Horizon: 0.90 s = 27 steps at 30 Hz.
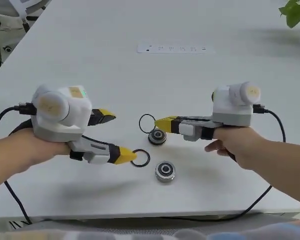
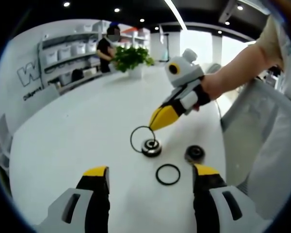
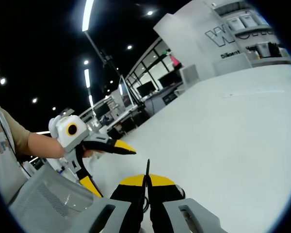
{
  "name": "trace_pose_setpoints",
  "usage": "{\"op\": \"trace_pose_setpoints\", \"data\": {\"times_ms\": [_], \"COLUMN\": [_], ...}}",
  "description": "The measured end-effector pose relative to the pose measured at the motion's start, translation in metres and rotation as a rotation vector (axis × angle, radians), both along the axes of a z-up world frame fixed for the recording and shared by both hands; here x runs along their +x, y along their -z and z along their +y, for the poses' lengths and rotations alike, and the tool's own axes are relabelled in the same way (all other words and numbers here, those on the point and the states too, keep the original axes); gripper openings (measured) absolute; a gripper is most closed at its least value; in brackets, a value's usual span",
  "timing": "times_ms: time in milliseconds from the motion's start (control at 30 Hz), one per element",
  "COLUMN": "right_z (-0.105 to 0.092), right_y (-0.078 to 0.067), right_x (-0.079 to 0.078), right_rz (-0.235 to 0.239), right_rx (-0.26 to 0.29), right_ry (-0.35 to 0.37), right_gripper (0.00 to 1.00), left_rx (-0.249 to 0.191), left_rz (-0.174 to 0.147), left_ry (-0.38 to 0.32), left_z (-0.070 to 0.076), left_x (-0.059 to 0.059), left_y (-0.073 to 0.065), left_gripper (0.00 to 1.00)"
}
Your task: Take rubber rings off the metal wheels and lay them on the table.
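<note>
Right tool [image 1: 160,123] clenched on rubber ring [image 1: 146,123], upright just left of far wheel [image 1: 157,136], possibly touching. Left tool [image 1: 120,136] released; second ring [image 1: 140,158] flat on bench [image 1: 230,75] beside near jaw.

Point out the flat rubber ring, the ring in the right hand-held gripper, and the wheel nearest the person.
Flat rubber ring [image 2: 168,184], left gripper view, its near band.
Held rubber ring [image 1: 139,123], head view, its left arc.
Near metal wheel [image 1: 165,171], head view, its hub.
</note>
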State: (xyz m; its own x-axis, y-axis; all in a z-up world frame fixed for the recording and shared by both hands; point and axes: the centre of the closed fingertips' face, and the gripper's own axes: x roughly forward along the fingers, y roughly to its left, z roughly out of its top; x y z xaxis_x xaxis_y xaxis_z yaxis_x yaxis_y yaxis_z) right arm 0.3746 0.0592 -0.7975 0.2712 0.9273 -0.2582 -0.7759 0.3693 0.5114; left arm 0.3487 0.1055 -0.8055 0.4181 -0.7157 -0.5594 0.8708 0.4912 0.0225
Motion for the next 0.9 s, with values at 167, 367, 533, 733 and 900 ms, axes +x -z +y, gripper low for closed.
{"op": "trace_pose_setpoints", "data": {"times_ms": [167,367,533,733,900], "right_z": [0.002,0.005,0.007,0.009,0.010], "right_y": [-0.003,-0.007,-0.009,-0.011,-0.011], "right_x": [-0.003,-0.007,-0.013,-0.019,-0.024], "right_rz": [0.004,0.008,0.014,0.024,0.034], "right_rx": [0.009,0.021,0.028,0.036,0.039], "right_ry": [-0.010,-0.020,-0.038,-0.057,-0.070], "right_gripper": [0.00,0.00,0.00,0.00,0.00], "left_rx": [-0.011,-0.019,-0.033,-0.041,-0.047], "left_rz": [-0.003,-0.007,-0.008,-0.011,-0.011], "left_ry": [0.002,0.005,0.001,0.002,-0.003], "left_z": [0.002,0.007,0.009,0.011,0.013], "left_x": [-0.004,-0.009,-0.013,-0.017,-0.019], "left_y": [-0.004,-0.008,-0.012,-0.016,-0.017], "left_gripper": [0.73,0.75,0.76,0.77,0.78]}}
